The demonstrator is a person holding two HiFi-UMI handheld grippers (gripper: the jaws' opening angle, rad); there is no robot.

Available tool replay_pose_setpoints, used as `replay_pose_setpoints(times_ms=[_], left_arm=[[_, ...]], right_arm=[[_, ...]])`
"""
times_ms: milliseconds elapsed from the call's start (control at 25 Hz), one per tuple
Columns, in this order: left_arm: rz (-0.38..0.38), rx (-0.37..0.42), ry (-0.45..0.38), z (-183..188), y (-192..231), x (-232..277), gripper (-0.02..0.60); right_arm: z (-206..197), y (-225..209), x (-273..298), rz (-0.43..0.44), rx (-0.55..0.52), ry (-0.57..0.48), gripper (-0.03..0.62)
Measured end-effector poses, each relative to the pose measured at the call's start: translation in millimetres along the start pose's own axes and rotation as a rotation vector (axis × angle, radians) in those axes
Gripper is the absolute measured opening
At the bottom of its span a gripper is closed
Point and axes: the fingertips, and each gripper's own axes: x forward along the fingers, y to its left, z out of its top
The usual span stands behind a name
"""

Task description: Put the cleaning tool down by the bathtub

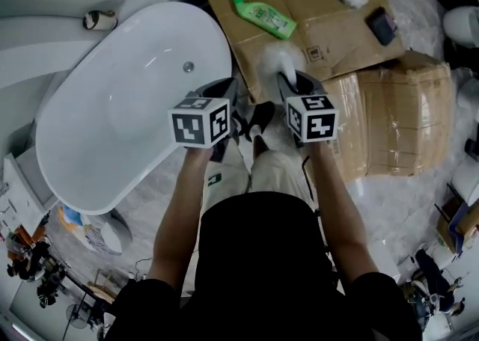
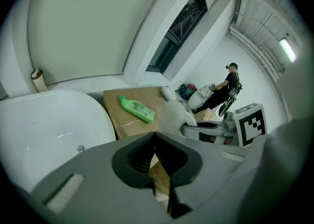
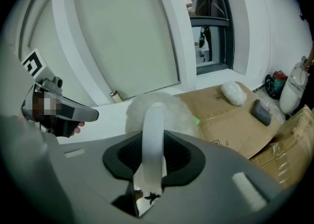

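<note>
One cleaning tool (image 3: 156, 111), white and fluffy-headed, is hanging just beside the bathtub (image 1: 112, 119), over the cardboard (image 1: 314, 10) lying against it. The right claw (image 3: 149, 166) is clenching its white handle; the left claw (image 2: 156, 139) is sitting closed on nothing. The set-down seems to be pending: the next move is calling for lowering the tool beside the bathtub, then releasing.

- tool (image 1: 271, 59): white fluffy head on a curved white handle; handle clamped in right gripper (image 3: 148, 166); upper centre of the head view, just right of the tub
- tub (image 1: 97, 137): white, oval; lies diagonally at left
</note>
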Motion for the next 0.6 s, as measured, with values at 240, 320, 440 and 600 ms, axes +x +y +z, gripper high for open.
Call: replay_pose_setpoints(times_ms=[240,320,440,600], left_arm=[[0.002,-0.005,0.012,2,10,17,0.000],[-0.001,-0.005,0.015,2,11,22,0.000],[-0.004,-0.007,0.027,0,13,31,0.000],[-0.003,-0.005,0.040,1,17,42,0.000]], right_arm=[[-2,-7,20,0.000,0.019,0.013,0.094],[-4,-9,26,0.000,0.028,0.016,0.094],[-9,-13,35,0.002,0.042,0.028,0.095],[-13,-19,47,-0.002,0.058,0.044,0.095]])
